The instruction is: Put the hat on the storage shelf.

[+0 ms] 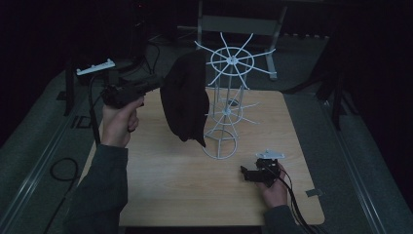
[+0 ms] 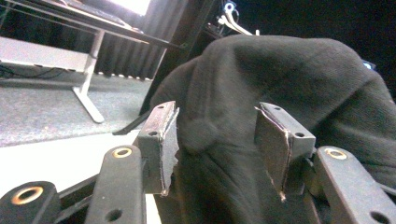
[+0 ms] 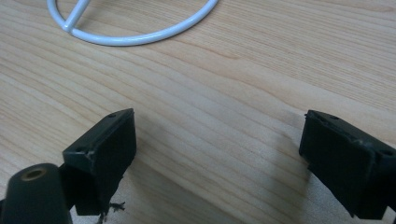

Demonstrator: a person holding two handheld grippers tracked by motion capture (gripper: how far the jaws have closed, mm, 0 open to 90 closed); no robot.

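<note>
Black cloth (image 1: pixel 185 100) draped over white rack (image 1: pixel 229 105), hiding left tool (image 2: pixel 215 140) tips

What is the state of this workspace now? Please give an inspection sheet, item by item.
Surface: wooden table, bare around the stand.
Job's things: white wire rack upright; black beanie hanging on one spoke.
Clutter: small grey piece at the table's right edge.
Grippers: left tool raised, open around the beanie; right tool open, low over the table.
Cables: black cable on the floor, left.
Surroundings: dark room, grey carpet.
</note>
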